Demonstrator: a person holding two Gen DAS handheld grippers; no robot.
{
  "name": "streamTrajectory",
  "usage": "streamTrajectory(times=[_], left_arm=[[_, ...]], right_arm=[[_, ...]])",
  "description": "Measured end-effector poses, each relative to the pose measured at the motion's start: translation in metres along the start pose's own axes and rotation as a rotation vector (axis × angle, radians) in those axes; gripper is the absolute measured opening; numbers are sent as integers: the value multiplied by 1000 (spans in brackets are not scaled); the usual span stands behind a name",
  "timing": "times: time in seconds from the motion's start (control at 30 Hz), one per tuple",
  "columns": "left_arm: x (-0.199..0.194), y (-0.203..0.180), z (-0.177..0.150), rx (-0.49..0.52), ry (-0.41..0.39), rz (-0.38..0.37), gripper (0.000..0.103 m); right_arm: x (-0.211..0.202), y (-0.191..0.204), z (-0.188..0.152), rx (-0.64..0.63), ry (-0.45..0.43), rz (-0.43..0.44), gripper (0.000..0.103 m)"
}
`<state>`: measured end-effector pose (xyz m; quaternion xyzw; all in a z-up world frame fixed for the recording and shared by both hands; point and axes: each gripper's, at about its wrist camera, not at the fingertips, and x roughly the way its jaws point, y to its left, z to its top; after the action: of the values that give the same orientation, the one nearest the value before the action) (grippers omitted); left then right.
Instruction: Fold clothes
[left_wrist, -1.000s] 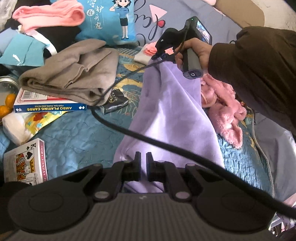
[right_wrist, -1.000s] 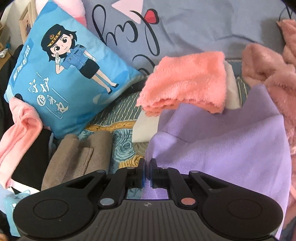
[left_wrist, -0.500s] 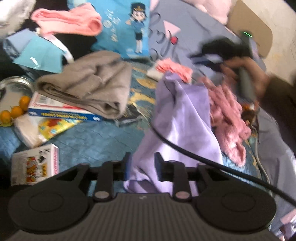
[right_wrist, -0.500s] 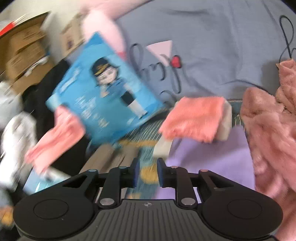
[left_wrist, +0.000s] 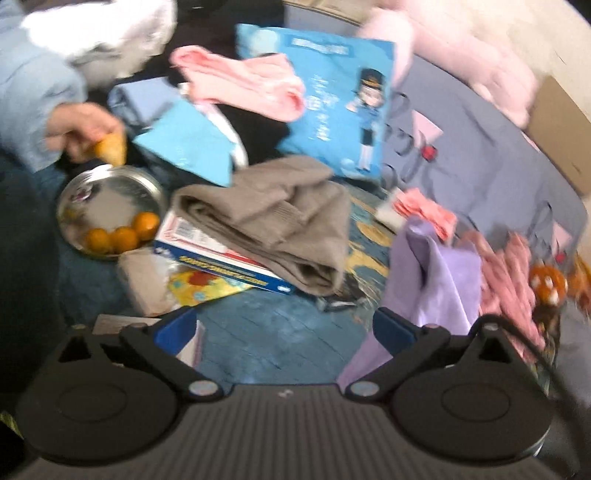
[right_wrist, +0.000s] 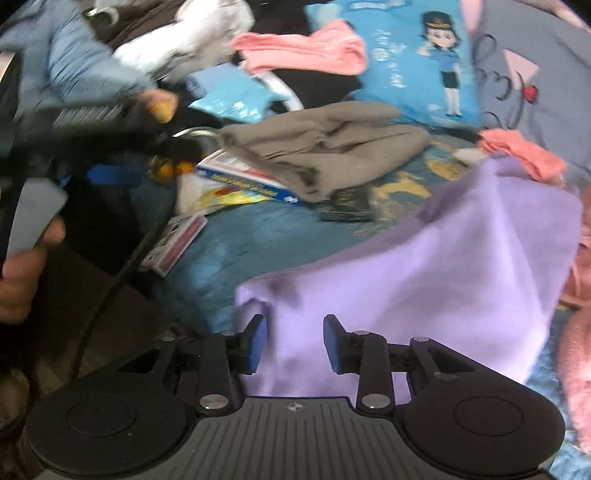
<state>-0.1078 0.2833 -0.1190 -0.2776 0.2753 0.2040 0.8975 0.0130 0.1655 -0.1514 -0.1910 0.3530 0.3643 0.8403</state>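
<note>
My left gripper (left_wrist: 284, 328) is spread wide, empty. Only the right view shows my right gripper (right_wrist: 294, 341), parted above the purple cloth (right_wrist: 443, 280).

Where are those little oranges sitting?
In the left wrist view, the oranges lie in a metal bowl at far left, beside the boxed game under the grey garment.

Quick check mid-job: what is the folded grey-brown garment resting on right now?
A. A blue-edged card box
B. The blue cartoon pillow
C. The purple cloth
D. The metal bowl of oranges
A: in the left wrist view the grey-brown garment lies across the blue-edged card box, apart from the metal bowl, the cartoon pillow and the purple cloth.
</note>
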Motion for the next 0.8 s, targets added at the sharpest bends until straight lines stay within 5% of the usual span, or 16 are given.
streamTrajectory(times=[0.13, 0.27, 0.57, 0.67, 0.8], left_arm=[[-2, 13, 2, -48, -6, 26, 103], [-5, 9, 1, 22, -7, -39, 103], [-6, -11, -6, 166, 64, -102, 103], [-12, -21, -10, 269, 102, -75, 103], [-26, -27, -17, 406, 93, -9, 103]], right_arm=[[15, 25, 2, -86, -34, -62, 47], [30, 22, 6, -77, -25, -135, 47], [61, 23, -7, -38, 16, -118, 51], [66, 14, -10, -1, 19, -143, 48], [63, 10, -11, 54, 4, -124, 25]])
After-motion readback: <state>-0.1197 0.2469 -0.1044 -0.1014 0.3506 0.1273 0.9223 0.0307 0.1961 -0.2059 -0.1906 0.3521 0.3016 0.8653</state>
